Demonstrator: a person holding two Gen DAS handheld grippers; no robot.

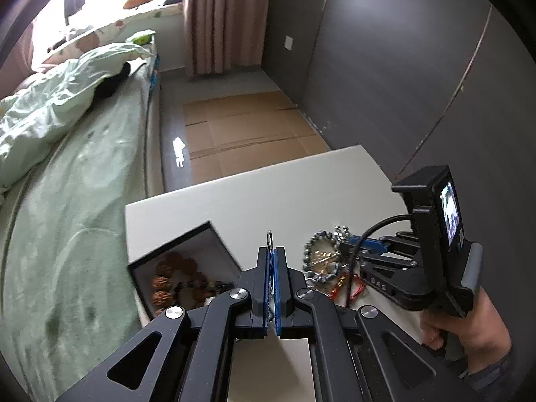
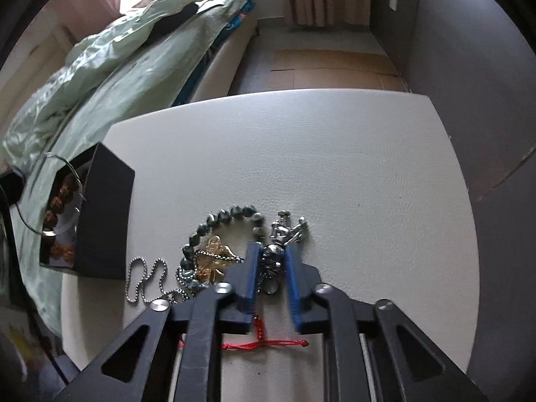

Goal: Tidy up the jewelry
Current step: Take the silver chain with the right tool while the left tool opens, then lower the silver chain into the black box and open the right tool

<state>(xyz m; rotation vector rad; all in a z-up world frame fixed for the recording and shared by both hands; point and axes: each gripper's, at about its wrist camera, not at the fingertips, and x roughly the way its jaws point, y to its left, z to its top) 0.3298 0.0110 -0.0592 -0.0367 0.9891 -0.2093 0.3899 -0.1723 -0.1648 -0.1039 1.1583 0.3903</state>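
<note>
**Both tongs pinched on jewelry over white table**

Left gripper (image 1: pixel 271 251): blue pads pressed nearly flat together, nipping a thin silver-wire piece (image 1: pixel 269 237) w/ a small loop poking up past the tips. In the right wrist view a fine wire hoop hangs over the black box (image 2: pixel 104 221); can't tell if it's the same item. Box is matte, square-edged, open-topped, sits at the table's left edge. Inside: knobbly brown bead strand (image 1: pixel 174 274), walnut-like texture, plus a few dark beads.

Right gripper (image 2: pixel 273 261): jaws narrow, no earlier pic to compare; pads sit on both sides of a chunky shiny metal bracelet (image 2: pixel 271 264), skull-like lumpy links. Looks clamped. Its long axis runs away from the camera, along the fingers, far end w/ small metal knobs fanning past the tips.

Rest of pile, just left of that: dark green-grey bead bracelet (image 2: pixel 214 224), round polished beads in an open arc; gold-tone filigree pendant (image 2: pixel 214 258), lying inside the arc; silver ball chain (image 2: pixel 144 278), squiggled loosely toward the box; red knotted cord (image 2: pixel 264 343), lying crosswise under the gripper, near edge.

Table (image 2: pixel 335 154): white, lightly pebbled, rounded corner. Room: bed w/ rumpled pale green quilt (image 1: pixel 67 107) on the left, flattened cardboard (image 1: pixel 248 134) on the floor, dusty-pink curtain (image 1: pixel 221 16), grey wall panels. A hand (image 1: pixel 469 325) grips the right handle.
</note>
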